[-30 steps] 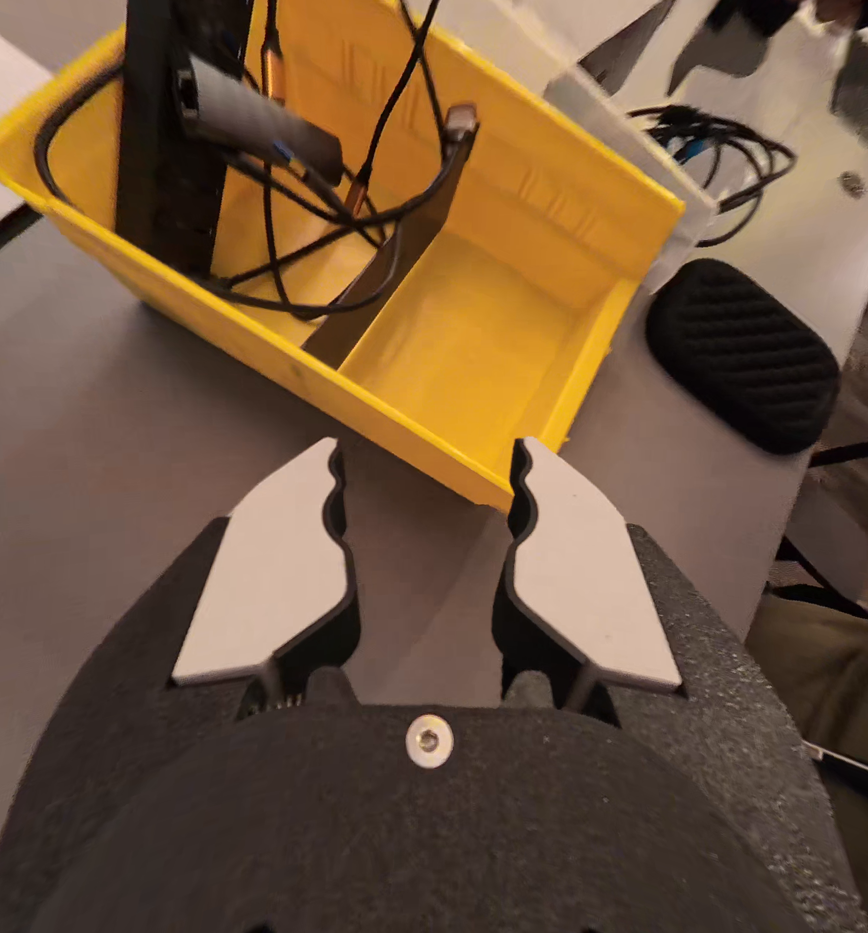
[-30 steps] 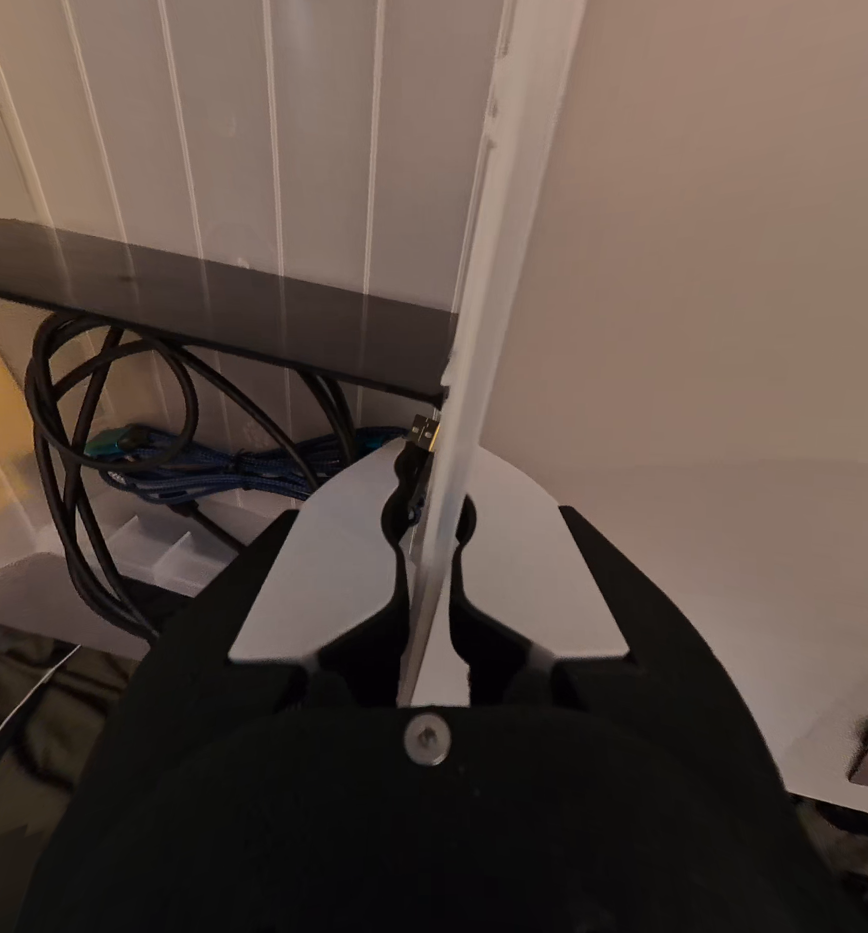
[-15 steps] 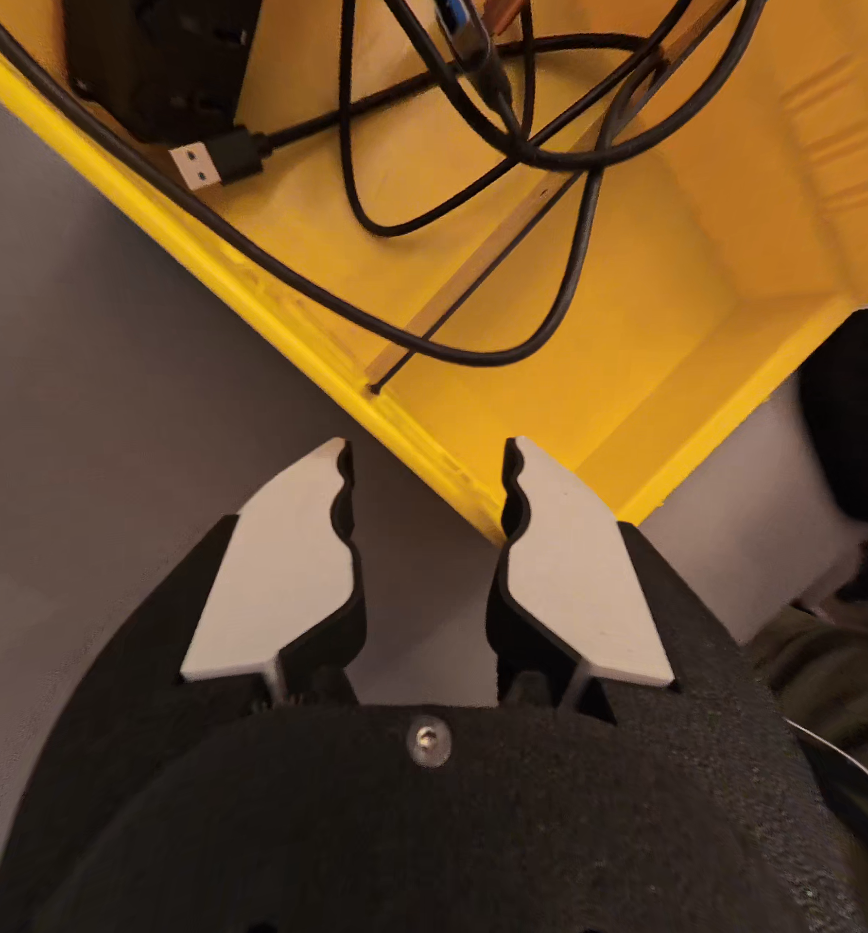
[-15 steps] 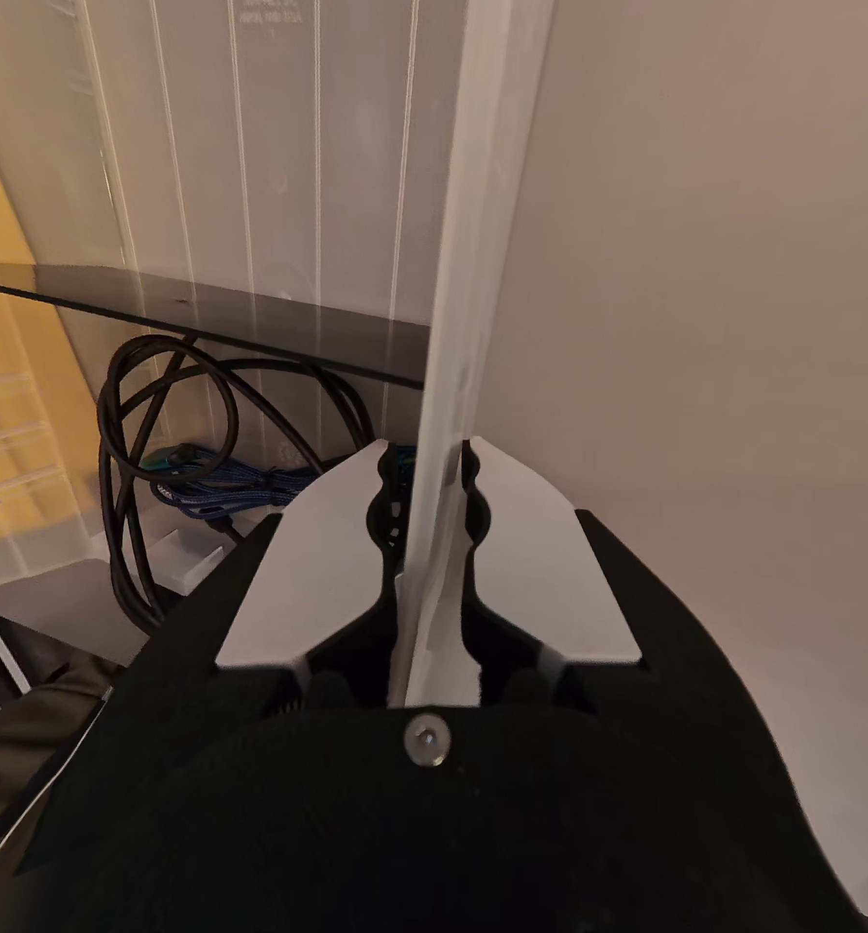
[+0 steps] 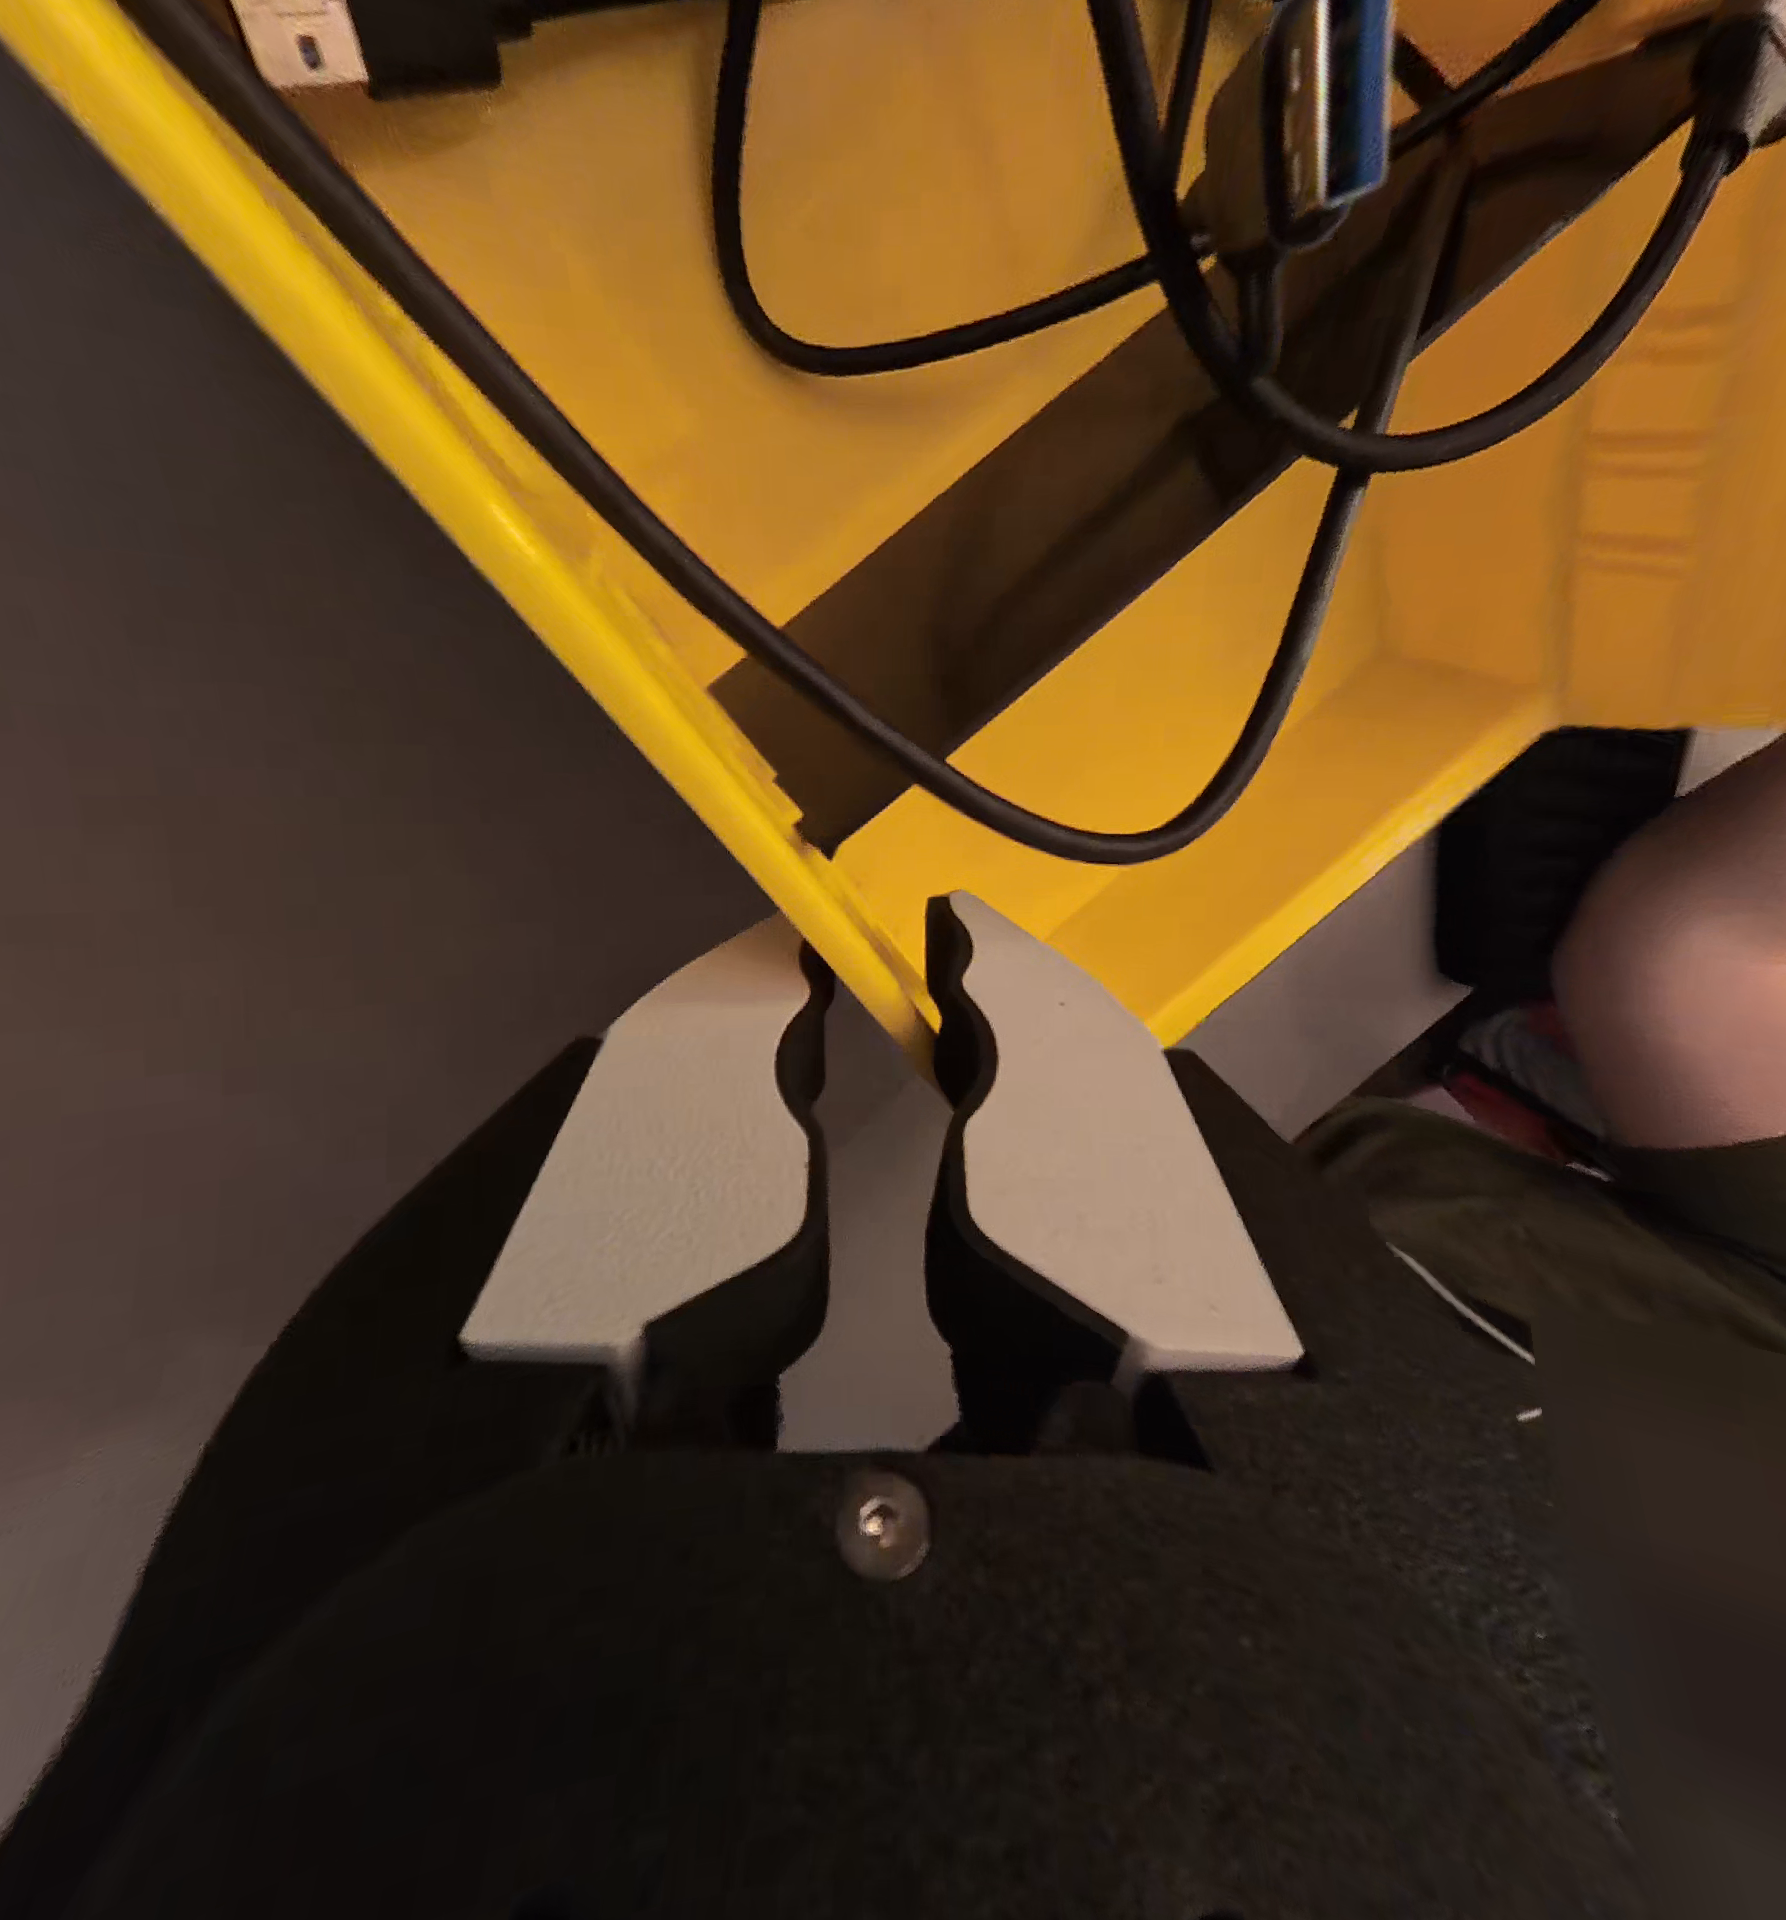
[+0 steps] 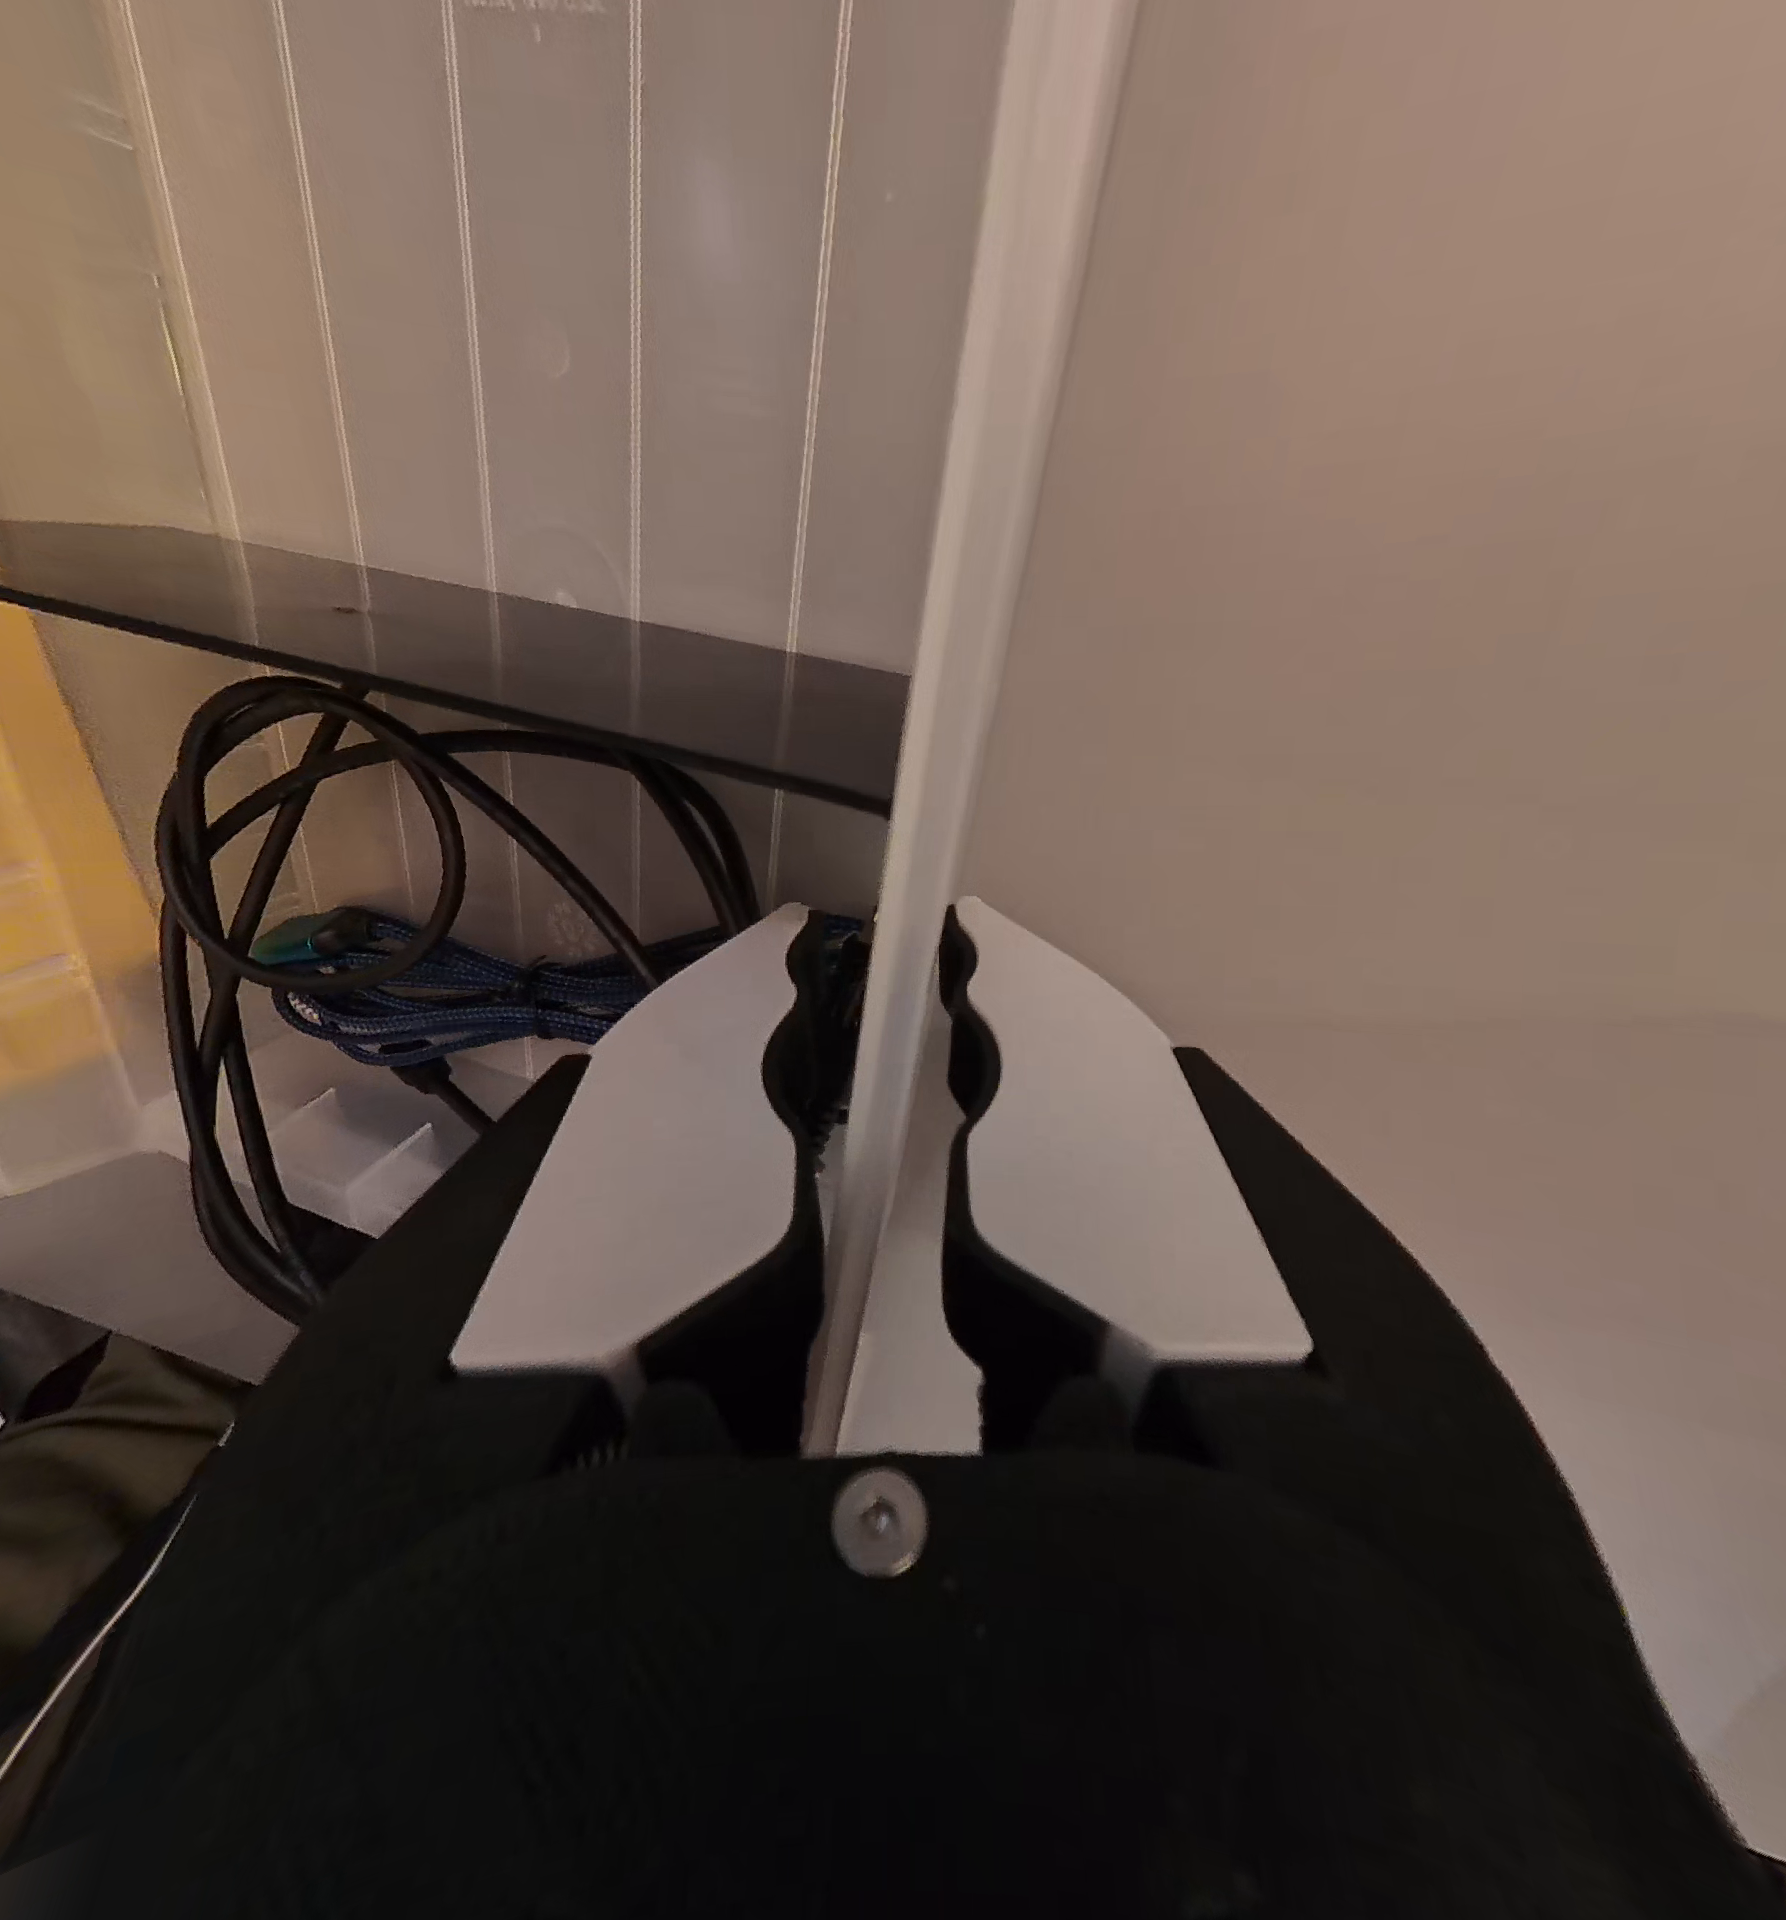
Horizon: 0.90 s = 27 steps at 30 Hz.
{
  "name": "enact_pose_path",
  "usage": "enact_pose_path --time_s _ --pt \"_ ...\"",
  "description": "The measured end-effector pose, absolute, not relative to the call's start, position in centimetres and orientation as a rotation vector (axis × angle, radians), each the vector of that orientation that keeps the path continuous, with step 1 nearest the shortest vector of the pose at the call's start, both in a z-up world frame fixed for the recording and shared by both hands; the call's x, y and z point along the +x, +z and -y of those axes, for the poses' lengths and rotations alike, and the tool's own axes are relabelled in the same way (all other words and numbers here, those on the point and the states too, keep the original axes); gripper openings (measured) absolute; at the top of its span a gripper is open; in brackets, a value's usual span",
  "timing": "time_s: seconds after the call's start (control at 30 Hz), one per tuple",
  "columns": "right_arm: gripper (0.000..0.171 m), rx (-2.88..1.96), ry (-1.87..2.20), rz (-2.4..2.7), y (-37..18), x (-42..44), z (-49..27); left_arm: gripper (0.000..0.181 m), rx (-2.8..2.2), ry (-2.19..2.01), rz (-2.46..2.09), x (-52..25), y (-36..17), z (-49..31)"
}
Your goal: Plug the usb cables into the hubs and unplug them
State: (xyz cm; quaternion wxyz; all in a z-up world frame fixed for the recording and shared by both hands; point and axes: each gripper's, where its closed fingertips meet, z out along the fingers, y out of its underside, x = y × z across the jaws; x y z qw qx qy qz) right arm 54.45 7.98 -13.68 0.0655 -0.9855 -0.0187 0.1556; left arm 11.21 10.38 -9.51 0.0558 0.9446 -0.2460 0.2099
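Left gripper [image 5: 873,971]: fingers narrowed onto the near rim of the yellow plastic bin [image 5: 598,582]. The rim runs slantwise through the gap and touches the right finger [image 5: 1065,1122]; whether it is truly pinched I cannot tell.

Right gripper [image 6: 873,982]: fingers straddle the edge of a clear plastic bin wall [image 6: 982,623], narrowed about it, a sliver of gap on each side. A dark cable end sits in the gap by the left finger [image 6: 681,1122], but it seems to lie on the far side of the wall (not certain).

Outward, left wrist view: a dark divider [image 5: 1076,551] splits the yellow bin. Thin black usb cables [image 5: 660,582] loop over divider and rim. A silver-tipped plug [image 5: 302,47] and a blue-cored plug [image 5: 1336,114] lie at the top edge. No hub clearly visible. Grey desk [image 5: 193,779] to the left.

Outward, right wrist view: coiled black cable [image 6: 234,935] and a bundled blue braided cable [image 6: 432,1013] lie inside the clear bin.

Handling, my judgement: cables light, limp, springy in their coils, likely to snag one another. Take hold at the stiff moulded plug body, never the cord. Both bins are light and may slide when pulled.
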Motion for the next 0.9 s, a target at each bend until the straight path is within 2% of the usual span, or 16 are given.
enact_pose_path --time_s 0.2,0.37,0.47,0.9 --pt "0.022 -2.974 0.481 0.066 -13.7 53.8 -8.5 0.005 2.994 0.183 0.869 4.0 -9.5 -13.3" --pt "0.024 -3.01 0.501 0.163 -13.6 51.8 -8.5 0.005 3.121 0.353 0.569 -0.6 -9.4 -14.8" --pt "0.026 -3.026 0.531 0.218 -13.5 50.1 -8.8 0.004 3.144 0.204 0.583 -4.5 -9.4 -14.9" --pt "0.014 -3.097 0.378 0.475 -14.0 46.2 -9.6 0.005 3.28 0.352 -0.045 -17.0 -9.2 -12.9"
